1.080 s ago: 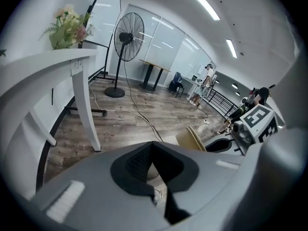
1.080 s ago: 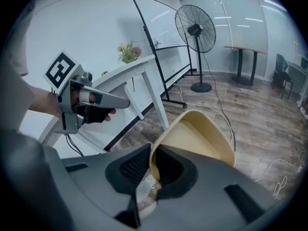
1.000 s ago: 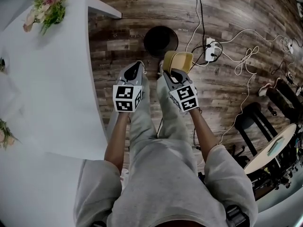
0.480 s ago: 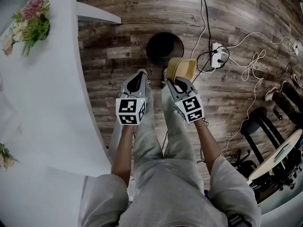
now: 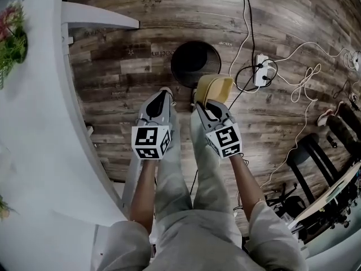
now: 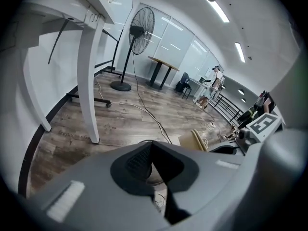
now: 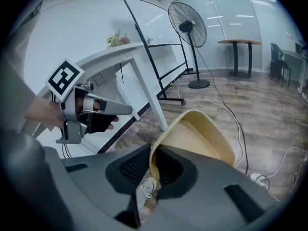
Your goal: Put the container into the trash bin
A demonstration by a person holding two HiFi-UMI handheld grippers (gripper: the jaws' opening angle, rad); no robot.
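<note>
**Right tongs** (image 5: 210, 100): clamped on the near rim of the container (image 5: 214, 86). In the right gripper view the rim wall stands between the two pads (image 7: 137, 165), and the tan, open tub (image 7: 202, 134) projects forward past the tips with its opening facing up and away.

**Left tongs** (image 5: 163, 93): jaws together, nothing between them. They are held level with the right tongs and just beside them, and both point forward and down. Each unit carries its marker cube (image 5: 150, 143) at the rear, ahead of the person's forearm.

**Container position:** held off the floor (image 5: 130, 49) in the right tongs, not inside the trash bin (image 5: 195, 62). In the head view the container's far edge shows just short of the bin's near rim, offset to the right of the bin's centre.

**Trash bin:** dark, round, open-topped, standing on the wood-plank floor directly ahead of both tongs.

**Surroundings:** a white counter (image 5: 39, 123) runs along the left side, with flowers (image 5: 11, 38) on it. To the right of the bin lies a white power strip (image 5: 263, 70) with cables (image 5: 248, 27) trailing across the floor. A black stool (image 5: 307, 145) stands further right. A pedestal fan (image 6: 139, 32) is visible across the room.
</note>
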